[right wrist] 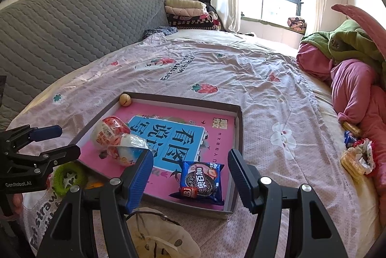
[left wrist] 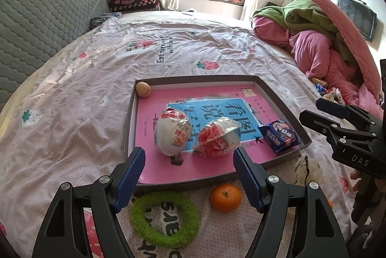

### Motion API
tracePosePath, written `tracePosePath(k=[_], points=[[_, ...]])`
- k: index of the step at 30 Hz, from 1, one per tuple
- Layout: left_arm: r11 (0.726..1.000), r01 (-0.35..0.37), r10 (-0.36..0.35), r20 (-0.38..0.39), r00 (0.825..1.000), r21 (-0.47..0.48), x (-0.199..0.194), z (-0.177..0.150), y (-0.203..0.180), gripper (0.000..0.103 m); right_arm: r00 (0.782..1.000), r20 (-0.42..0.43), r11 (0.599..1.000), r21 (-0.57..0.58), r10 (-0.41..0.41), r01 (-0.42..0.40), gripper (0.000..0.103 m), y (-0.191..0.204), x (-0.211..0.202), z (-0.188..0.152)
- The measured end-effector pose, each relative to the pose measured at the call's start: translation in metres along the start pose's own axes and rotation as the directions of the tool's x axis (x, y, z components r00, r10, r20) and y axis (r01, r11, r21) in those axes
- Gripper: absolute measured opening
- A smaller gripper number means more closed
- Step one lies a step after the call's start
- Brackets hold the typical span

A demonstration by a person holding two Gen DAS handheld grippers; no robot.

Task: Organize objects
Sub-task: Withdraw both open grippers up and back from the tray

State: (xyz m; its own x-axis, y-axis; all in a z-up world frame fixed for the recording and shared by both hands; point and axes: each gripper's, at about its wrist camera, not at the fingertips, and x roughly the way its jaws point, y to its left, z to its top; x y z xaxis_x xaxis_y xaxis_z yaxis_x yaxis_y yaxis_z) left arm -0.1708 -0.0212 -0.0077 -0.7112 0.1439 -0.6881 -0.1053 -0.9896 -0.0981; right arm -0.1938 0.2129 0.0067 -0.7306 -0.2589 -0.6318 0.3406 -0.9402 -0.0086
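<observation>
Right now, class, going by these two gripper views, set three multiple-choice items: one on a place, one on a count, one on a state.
1. Where is the orange?
A. inside the tray
B. on the bedsheet beside the tray
C. on the grey cushion

2. How many wrapped eggs lie in the tray?
A. one
B. two
C. four

3. How is the left gripper?
A. open, holding nothing
B. shut on the ring
C. shut on the biscuit pack

Key: 1 B, it lies outside the tray's near wall; 2 B, two lie side by side; 3 A, its fingers stand apart.
</observation>
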Motion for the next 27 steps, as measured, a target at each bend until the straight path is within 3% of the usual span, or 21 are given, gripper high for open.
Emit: tracePosePath(k=[27], points=[[1.000,-0.015,0.015,0.004,1.000,0.026,-0.018,-0.026,0.006,0.077,0.999,0.024,0.999,-0.026,-0.023,0.024,0.064,0.003,-0.037,-0.005]])
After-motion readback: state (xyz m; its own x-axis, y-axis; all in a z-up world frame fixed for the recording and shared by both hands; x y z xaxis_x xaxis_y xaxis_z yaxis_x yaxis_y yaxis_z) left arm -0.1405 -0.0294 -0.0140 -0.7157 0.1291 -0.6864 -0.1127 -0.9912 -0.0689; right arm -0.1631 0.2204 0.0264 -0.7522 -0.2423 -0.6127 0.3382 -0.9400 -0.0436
